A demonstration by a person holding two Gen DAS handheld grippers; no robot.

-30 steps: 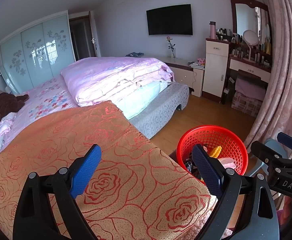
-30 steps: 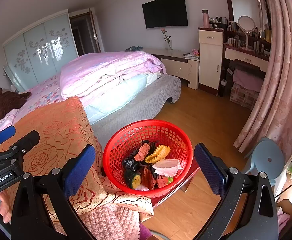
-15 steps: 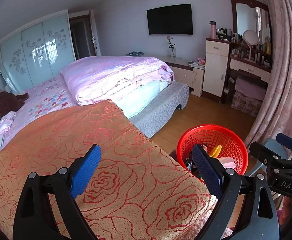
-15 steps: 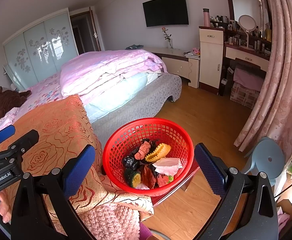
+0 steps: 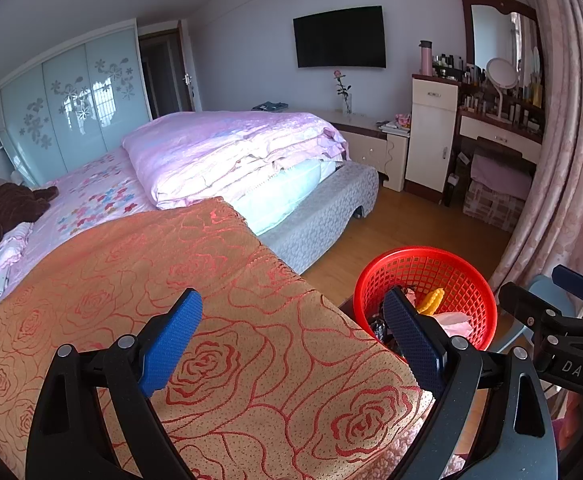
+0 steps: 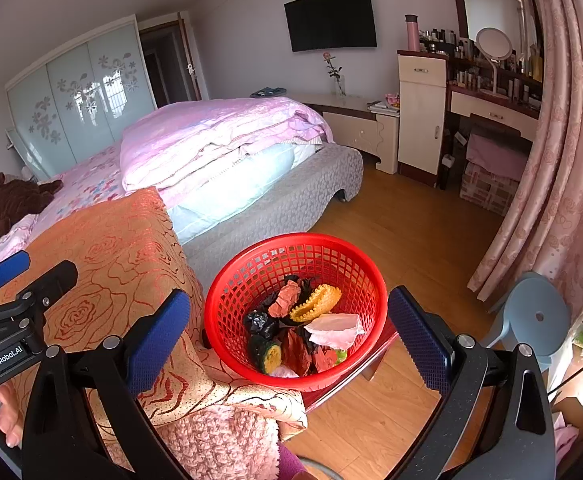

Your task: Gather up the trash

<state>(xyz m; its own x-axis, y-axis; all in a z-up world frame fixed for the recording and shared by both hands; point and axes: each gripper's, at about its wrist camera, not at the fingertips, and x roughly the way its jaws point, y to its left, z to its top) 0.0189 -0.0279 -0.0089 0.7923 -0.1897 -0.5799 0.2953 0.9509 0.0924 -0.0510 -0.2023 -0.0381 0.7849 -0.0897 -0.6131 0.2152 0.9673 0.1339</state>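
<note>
A red mesh basket (image 6: 247, 280) (image 5: 451, 268) stands on a low red stand beside the bed and holds several pieces of trash: a yellow scalloped piece (image 6: 317, 300), a pink crumpled tissue (image 6: 335, 330), red wrappers and black scraps. My right gripper (image 6: 289, 326) hangs open just above and in front of the basket, one finger on each side, with nothing held. My left gripper (image 5: 291, 336) is open and empty over the orange rose-patterned cover (image 5: 163, 264), with the basket by its right finger.
A bed with a folded pink quilt (image 5: 231, 148) lies behind. The wooden floor (image 6: 411, 224) runs to a dresser, a white cabinet and pink curtains (image 6: 563, 160). A blue plastic stool (image 6: 535, 316) stands right of the basket. A brown plush toy (image 5: 3, 204) lies at the far left.
Both grippers have stayed almost still and open. The right wrist view has shifted only slightly towards the basket.
</note>
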